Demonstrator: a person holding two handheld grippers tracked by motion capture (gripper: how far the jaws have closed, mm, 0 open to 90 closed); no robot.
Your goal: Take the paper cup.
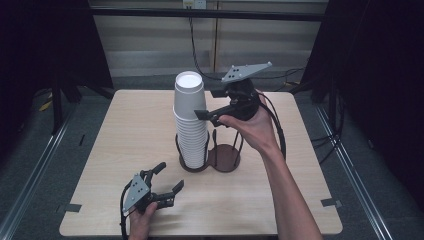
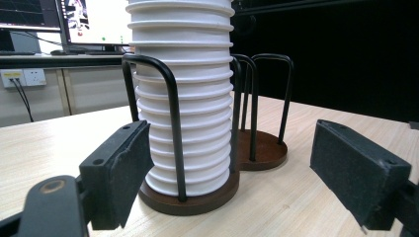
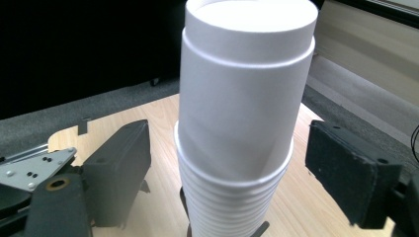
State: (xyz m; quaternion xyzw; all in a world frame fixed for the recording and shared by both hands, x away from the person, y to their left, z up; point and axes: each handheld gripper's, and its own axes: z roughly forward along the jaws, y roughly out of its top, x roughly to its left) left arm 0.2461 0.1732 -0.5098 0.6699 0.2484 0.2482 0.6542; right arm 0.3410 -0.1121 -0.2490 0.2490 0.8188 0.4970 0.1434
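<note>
A tall stack of white ribbed paper cups [image 1: 190, 120] stands upright in the left ring of a dark brown two-ring cup holder with black wire loops [image 1: 224, 157], which sits near the middle of the light wooden desk [image 1: 125, 135]. The topmost white cup [image 3: 247, 84] sits much higher than the rest, its smooth wall bare above the closely nested rims below it. In the left gripper view the stack [image 2: 185, 98] fills its round base, and black wire loops rise beside it; the holder's second ring [image 2: 262, 148] behind it holds no cups.

The right gripper [image 1: 212, 116], held in the person's right hand [image 1: 252, 125], is raised beside the upper part of the stack, on its right. Its jaws stand wide, one on each side of the top cup in the right gripper view and clear of its wall, holding nothing. A grey three-cornered plate [image 1: 245, 71] tops this gripper.

The left gripper [image 1: 167, 177] lies low near the front left of the desk, in the left hand [image 1: 141, 220], well apart from the holder. Its jaws are spread wide and hold nothing, pointing toward the stack's base.

Beyond the desk are a pale wall and dark curtains. Monitors [image 2: 64, 19] show in the left gripper view.
</note>
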